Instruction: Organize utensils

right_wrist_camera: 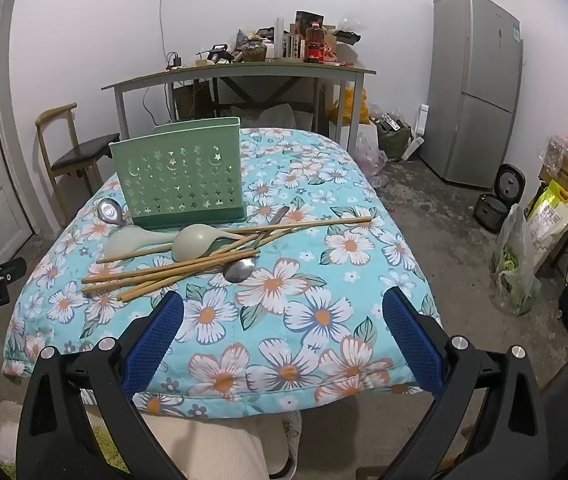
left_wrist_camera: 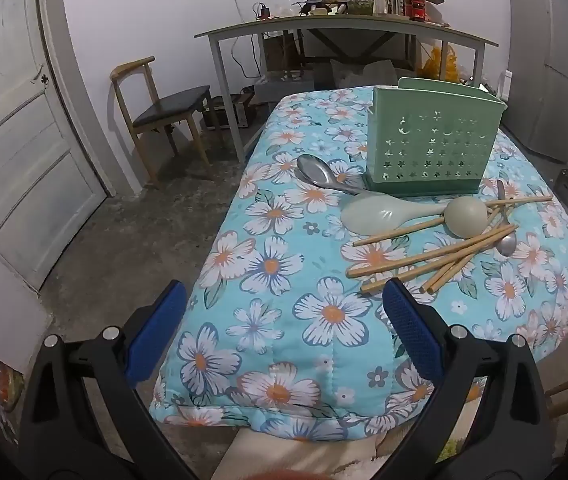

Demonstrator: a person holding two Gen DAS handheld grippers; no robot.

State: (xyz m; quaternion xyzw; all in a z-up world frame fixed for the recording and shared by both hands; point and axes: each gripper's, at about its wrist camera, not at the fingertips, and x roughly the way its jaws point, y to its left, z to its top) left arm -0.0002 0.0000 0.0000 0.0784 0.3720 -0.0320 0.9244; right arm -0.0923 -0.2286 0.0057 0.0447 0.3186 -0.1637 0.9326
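A table under a blue floral quilt (right_wrist_camera: 324, 320) fills a plain room, with a chair (right_wrist_camera: 71, 148) at nine o'clock and a fridge (right_wrist_camera: 476, 88) at two o'clock. Left to right in the right wrist view lie a steel spoon (right_wrist_camera: 109, 212), a green rice paddle (right_wrist_camera: 123, 240), a pale ladle (right_wrist_camera: 193, 242), bamboo chopsticks (right_wrist_camera: 163, 272) and a small metal spoon (right_wrist_camera: 239, 270), heaped at six o'clock of the green utensil caddy (right_wrist_camera: 179, 176). Nothing seems sorted yet; the left gripper (left_wrist_camera: 284, 328) and right gripper (right_wrist_camera: 284, 328) hover with jaws spread wide and empty.
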